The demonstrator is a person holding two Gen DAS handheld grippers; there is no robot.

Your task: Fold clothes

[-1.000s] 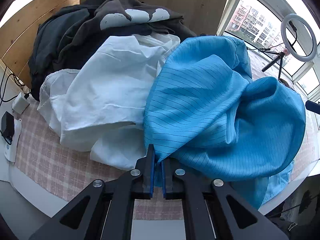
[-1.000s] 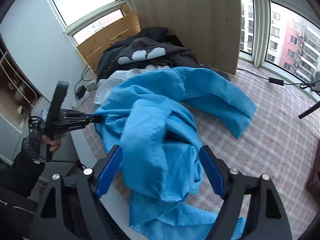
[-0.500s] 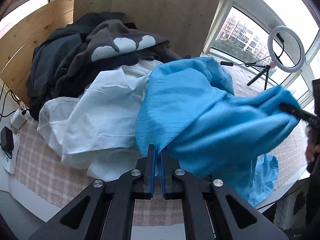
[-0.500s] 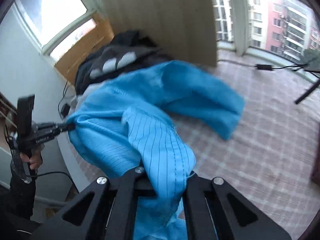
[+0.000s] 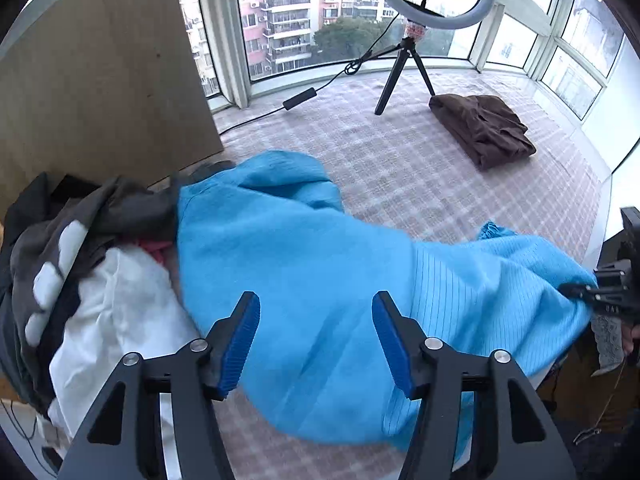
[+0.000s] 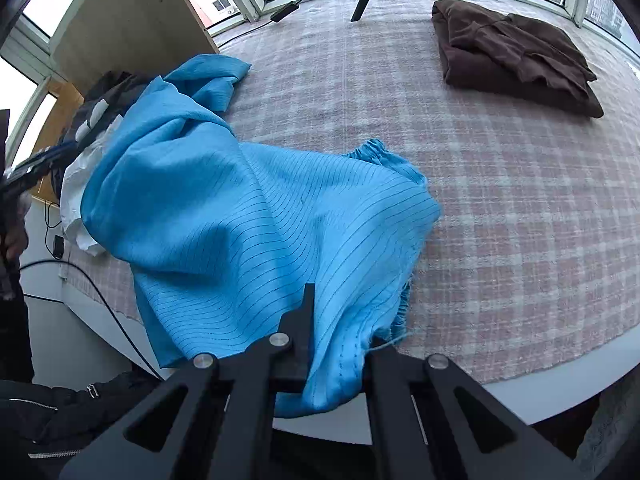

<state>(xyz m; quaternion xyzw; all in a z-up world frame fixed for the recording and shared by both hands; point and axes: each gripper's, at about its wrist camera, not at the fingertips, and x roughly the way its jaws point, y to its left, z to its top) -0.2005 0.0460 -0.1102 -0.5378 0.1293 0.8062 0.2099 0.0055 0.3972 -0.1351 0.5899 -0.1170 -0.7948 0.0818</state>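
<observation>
A blue garment (image 6: 256, 216) with thin dark pinstripes lies crumpled and spread across the near left part of the checked desk (image 6: 500, 208), one elastic-gathered cuff (image 6: 372, 148) showing. At the far left sits a pile of dark grey clothes (image 5: 80, 220) with white patches, over a white garment (image 5: 116, 320). A brown garment (image 6: 516, 52) lies neatly folded at the far right.

Left tongs (image 5: 316, 340) now off blue garment (image 5: 304, 280).

A pink-checked cloth-covered surface (image 6: 500, 208) bears a blue garment (image 6: 248, 216), folded brown garment (image 6: 516, 56), and clothes pile (image 5: 80, 264).
</observation>
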